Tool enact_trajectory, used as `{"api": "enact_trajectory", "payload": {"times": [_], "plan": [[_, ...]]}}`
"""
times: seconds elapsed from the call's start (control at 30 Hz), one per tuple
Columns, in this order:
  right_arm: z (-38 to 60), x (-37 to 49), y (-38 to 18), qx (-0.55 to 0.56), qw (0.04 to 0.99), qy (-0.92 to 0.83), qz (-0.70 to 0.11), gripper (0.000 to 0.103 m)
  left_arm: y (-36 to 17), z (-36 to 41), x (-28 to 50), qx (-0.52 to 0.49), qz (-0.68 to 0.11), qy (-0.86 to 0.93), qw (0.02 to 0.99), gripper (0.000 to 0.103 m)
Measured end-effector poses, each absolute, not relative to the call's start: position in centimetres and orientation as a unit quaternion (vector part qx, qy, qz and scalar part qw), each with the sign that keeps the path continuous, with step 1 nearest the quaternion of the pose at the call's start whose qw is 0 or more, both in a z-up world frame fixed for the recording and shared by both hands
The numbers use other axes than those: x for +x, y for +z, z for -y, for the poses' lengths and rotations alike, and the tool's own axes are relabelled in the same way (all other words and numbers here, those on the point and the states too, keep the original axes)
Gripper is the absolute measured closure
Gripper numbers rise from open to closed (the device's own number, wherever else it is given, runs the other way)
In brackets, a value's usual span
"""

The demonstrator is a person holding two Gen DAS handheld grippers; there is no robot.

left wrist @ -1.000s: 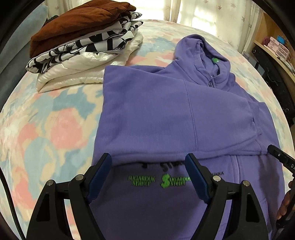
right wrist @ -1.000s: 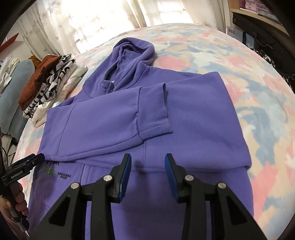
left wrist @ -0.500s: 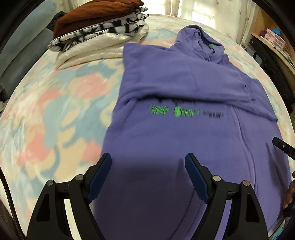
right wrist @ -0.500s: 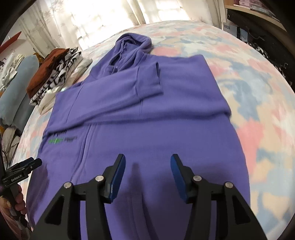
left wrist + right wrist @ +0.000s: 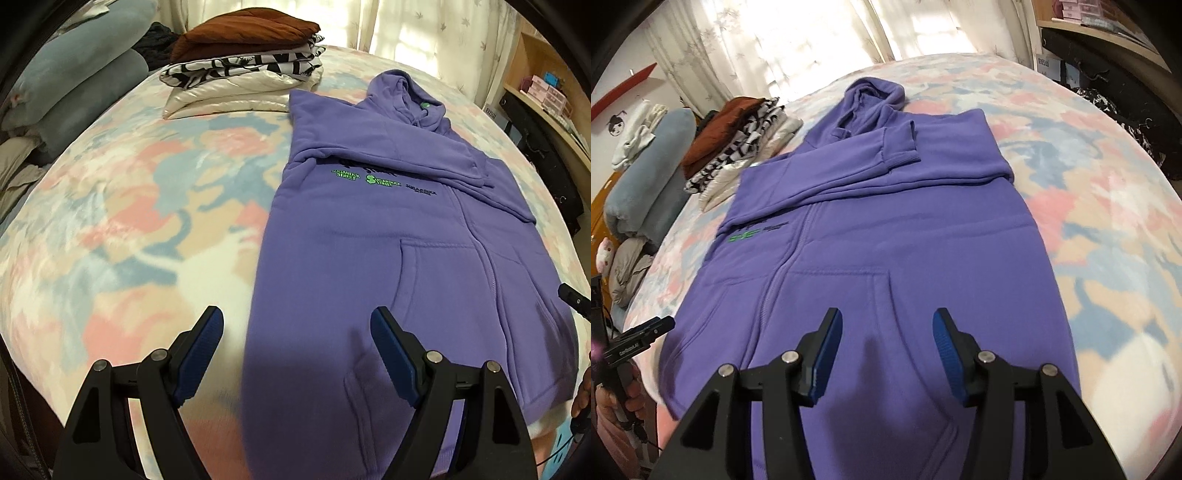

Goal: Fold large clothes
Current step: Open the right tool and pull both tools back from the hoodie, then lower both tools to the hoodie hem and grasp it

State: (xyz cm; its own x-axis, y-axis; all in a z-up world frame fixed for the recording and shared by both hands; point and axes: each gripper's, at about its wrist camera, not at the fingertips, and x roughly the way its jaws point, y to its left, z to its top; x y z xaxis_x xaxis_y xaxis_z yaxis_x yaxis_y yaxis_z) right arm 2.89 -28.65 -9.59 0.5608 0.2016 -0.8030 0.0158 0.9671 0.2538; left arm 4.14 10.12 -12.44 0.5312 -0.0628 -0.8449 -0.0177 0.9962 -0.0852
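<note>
- A purple hoodie (image 5: 424, 258) lies flat, front up, on the bed (image 5: 129, 229), which has a pastel cover in pink, blue and cream.
- Its hood (image 5: 871, 92) points to the far end; both sleeves are folded across the chest, and one cuff (image 5: 899, 142) lies on top near the middle.
- Green and black lettering (image 5: 369, 179) sits just below the folded sleeves, above the front pocket (image 5: 436, 266).
- The hem reaches the near edge of the bed.
- The left tongs (image 5: 297, 354) hang above the near left corner of the hoodie, jaws wide apart and empty; the left pad is over the bedcover, the right one over purple cloth.
- The right tongs (image 5: 886, 350) hover over the pocket area near the hem; their jaws have just been opening, with nothing pressed between them.
- A stack of folded clothes (image 5: 243, 66) rests at the far left of the bed, beside the hoodie's shoulder: brown on top, black-and-white print beneath, shiny white at the bottom.
- Curtains (image 5: 783, 33) hang behind the far end.
</note>
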Motion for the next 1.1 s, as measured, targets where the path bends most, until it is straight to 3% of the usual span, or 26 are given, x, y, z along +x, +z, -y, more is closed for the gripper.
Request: {"api": "enact_trajectory", "payload": {"times": [0.63, 1.1], "plan": [[32.9, -5.3, -9.5, 0.130, 0.876, 0.089, -0.456, 0.052, -14.6, -12.8, -2.4, -0.092, -0.483, -0.092, 0.866, 0.023], [39.0, -8.9, -10.4, 0.222, 0.868, 0.128, -0.426, 0.052, -15.9, -14.9, -2.3, -0.164, -0.477, -0.144, 0.851, 0.023]]}}
